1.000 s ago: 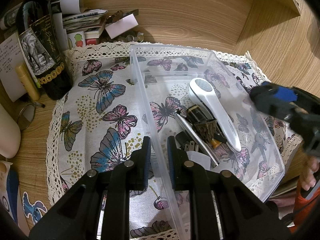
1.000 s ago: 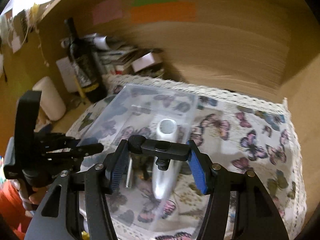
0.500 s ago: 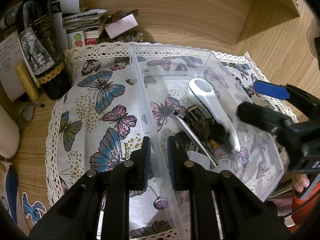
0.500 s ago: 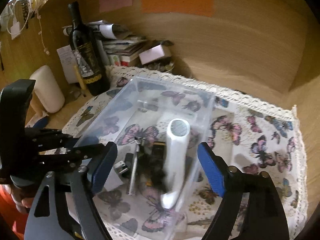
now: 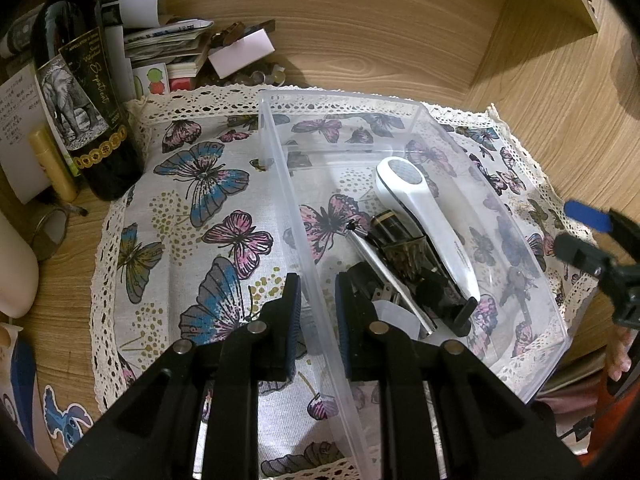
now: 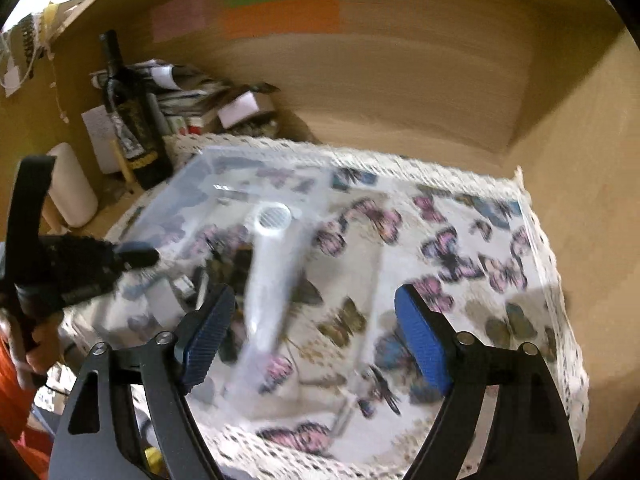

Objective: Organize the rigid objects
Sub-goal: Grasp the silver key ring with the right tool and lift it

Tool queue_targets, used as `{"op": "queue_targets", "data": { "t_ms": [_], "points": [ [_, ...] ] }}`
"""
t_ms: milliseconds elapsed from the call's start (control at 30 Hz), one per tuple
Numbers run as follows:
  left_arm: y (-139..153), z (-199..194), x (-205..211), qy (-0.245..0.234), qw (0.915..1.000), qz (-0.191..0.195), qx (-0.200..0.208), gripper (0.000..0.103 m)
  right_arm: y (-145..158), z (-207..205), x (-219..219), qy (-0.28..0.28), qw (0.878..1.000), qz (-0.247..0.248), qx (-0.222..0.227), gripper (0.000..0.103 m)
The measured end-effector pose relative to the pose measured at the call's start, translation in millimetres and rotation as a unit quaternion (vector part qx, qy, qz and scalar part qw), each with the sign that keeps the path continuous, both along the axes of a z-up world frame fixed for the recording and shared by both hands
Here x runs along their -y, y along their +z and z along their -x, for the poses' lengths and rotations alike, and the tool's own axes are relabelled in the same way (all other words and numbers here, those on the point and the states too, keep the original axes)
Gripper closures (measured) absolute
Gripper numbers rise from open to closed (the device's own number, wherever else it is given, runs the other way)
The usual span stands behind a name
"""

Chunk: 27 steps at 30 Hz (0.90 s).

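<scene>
Wooden desk nook with a butterfly cloth spread over it, pretty cluttered back corner, so that's the setting. Left gripper is pinched tight on the near wall of the clear plastic bin, one pad outside and one inside, basically just keeping the bin from sliding around. Right gripper is gaping wide with nothing between the pads; its jaws have just been opening, and it hangs over the right part of the bin and the cloth, everything there kinda motion-blurred. Moving out from there, the bin's load is all piled at the near end: a white handheld gadget lying lengthwise, a dark patterned cup-looking thing beside it, a metal rod, a plug and a black clip-shaped piece on top of the heap. Cloth outside the bin looks bare to me, so I'd say the putting-in step is about wrapped up and the right side has just let go. Next move probably calls for hunting down whatever loose item is left, maybe over by the wine bottle, while the left keeps the bin steady.
</scene>
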<state>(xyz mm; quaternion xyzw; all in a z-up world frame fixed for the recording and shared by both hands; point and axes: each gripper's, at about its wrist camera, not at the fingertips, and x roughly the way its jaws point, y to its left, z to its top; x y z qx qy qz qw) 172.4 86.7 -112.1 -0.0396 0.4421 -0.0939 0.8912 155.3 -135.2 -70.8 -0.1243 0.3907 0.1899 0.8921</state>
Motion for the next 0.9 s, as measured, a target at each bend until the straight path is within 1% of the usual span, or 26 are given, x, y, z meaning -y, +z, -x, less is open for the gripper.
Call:
{"op": "queue_targets", "data": {
  "t_ms": [167, 300, 500, 600, 633, 700, 767, 833, 867, 900],
  "points": [
    [0, 0, -1, 0.0, 1.0, 0.0, 0.0, 0.087, -17, 0, 23, -0.03, 0.999, -0.002, -0.032, 0.023],
    [0, 0, 0, -0.001, 1.0, -0.001, 0.0, 0.087, -29, 2, 38, -0.045, 0.998, 0.013, -0.046, 0.023],
    [0, 0, -1, -0.001, 1.0, 0.0, 0.0, 0.087, -56, 3, 51, -0.053, 0.993, 0.028, -0.099, 0.023],
    [0, 0, -1, -0.001, 1.0, 0.0, 0.001, 0.087, -67, 3, 51, -0.055, 0.992, 0.037, -0.11, 0.025],
    [0, 0, 0, -0.001, 1.0, 0.0, 0.001, 0.087, -72, 2, 50, -0.058, 0.991, 0.041, -0.11, 0.029],
    [0, 0, -2, -0.001, 1.0, 0.001, 0.0, 0.087, -76, 0, 48, -0.061, 0.992, 0.045, -0.104, 0.03],
    [-1, -1, -2, -0.001, 1.0, 0.001, 0.0, 0.087, -76, -2, 45, -0.061, 0.993, 0.046, -0.092, 0.04],
    [-1, -1, -2, -0.001, 1.0, 0.001, 0.001, 0.087, -75, -4, 44, -0.06, 0.993, 0.047, -0.085, 0.056],
    [-1, -1, -3, -0.001, 1.0, 0.001, 0.001, 0.087, -74, -5, 43, -0.06, 0.994, 0.047, -0.082, 0.06],
    [-1, -1, -3, -0.001, 1.0, 0.001, 0.001, 0.087, -74, -6, 44, -0.059, 0.994, 0.046, -0.078, 0.07]
  ]
}}
